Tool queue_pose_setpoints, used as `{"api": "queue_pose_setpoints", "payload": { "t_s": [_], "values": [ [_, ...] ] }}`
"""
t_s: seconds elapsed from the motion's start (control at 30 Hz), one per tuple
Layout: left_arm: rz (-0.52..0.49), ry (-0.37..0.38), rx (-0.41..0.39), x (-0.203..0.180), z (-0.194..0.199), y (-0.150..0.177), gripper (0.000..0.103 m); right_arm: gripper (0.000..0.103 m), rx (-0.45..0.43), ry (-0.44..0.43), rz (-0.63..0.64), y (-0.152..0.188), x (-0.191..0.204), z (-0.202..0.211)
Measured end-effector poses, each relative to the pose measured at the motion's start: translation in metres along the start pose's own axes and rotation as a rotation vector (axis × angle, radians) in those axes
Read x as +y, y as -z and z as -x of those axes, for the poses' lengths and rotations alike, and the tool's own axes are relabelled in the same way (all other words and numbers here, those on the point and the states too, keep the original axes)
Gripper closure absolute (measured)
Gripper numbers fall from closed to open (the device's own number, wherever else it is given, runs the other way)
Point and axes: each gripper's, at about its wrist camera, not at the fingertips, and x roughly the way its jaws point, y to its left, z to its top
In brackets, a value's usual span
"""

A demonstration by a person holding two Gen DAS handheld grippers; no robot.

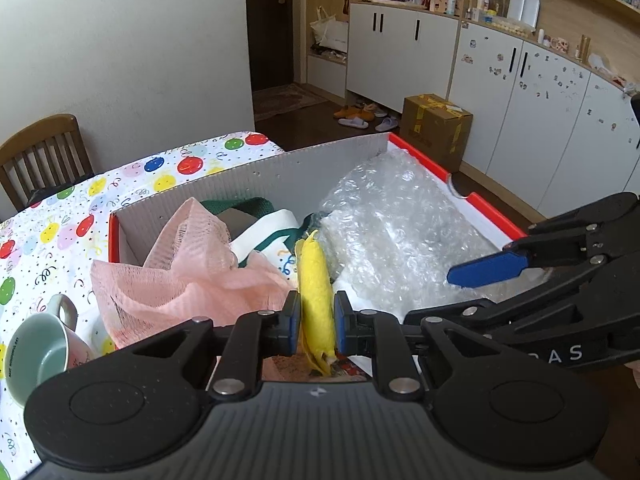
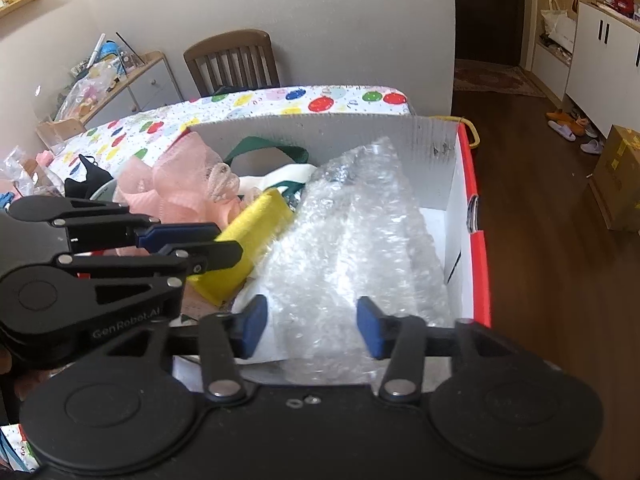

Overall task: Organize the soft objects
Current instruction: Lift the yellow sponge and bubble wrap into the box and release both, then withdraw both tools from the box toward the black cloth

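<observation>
A red-and-white cardboard box [image 1: 492, 216] stands on the table and shows in the right wrist view too [image 2: 476, 240]. It holds bubble wrap [image 1: 400, 224] [image 2: 352, 240], a pink mesh cloth [image 1: 172, 280] [image 2: 176, 188] and a white bag with green straps [image 1: 264, 224] [image 2: 280, 172]. My left gripper [image 1: 316, 322] [image 2: 224, 240] is shut on a yellow sponge [image 1: 316, 292] [image 2: 252, 248], held over the box. My right gripper [image 2: 312, 328] is open above the bubble wrap, with nothing between its jaws; one of its fingers [image 1: 488, 268] shows in the left wrist view.
A green mug [image 1: 40, 352] lies on its side on the balloon-print tablecloth [image 1: 60, 216], left of the box. A wooden chair [image 2: 232, 60] stands behind the table. A black item [image 2: 86, 180] and plastic clutter lie at the table's left.
</observation>
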Motion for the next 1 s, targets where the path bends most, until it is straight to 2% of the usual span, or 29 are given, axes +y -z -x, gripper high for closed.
{"api": "queue_pose_setpoints", "payload": {
  "t_s": [0.2,0.3,0.53,0.57,0.6,0.63,0.7,0.83,0.93,1.0],
  "values": [
    [0.014,0.009,-0.014,-0.002,0.011,0.002,0.078,0.046,-0.017,0.001,0.01,0.001,0.0,0.012],
    [0.023,0.011,-0.027,-0.001,0.019,0.001,0.077,0.042,-0.029,0.002,0.016,0.001,0.001,0.019],
    [0.042,0.022,-0.068,-0.001,0.042,0.001,0.076,0.041,-0.091,0.012,0.03,-0.002,0.005,0.039],
    [0.046,0.028,-0.077,0.0,0.046,0.001,0.073,0.04,-0.1,0.012,0.032,-0.003,0.006,0.042],
    [0.051,0.031,-0.086,0.0,0.051,0.002,0.062,0.039,-0.107,0.011,0.035,-0.003,0.006,0.045],
    [0.057,0.031,-0.094,0.001,0.055,0.003,0.042,0.038,-0.114,0.008,0.035,-0.003,0.007,0.049],
    [0.071,0.0,-0.12,0.003,0.065,0.004,0.033,0.036,-0.129,0.005,0.036,-0.003,0.009,0.055],
    [0.101,0.0,-0.148,0.012,0.084,0.007,0.031,0.033,-0.152,-0.004,0.036,-0.006,0.012,0.067],
    [0.111,-0.014,-0.172,0.017,0.099,0.009,0.021,0.028,-0.174,-0.019,0.042,-0.008,0.018,0.076],
    [0.117,-0.022,-0.19,0.021,0.11,0.012,0.019,0.026,-0.187,-0.028,0.051,-0.01,0.024,0.081]
  ]
}}
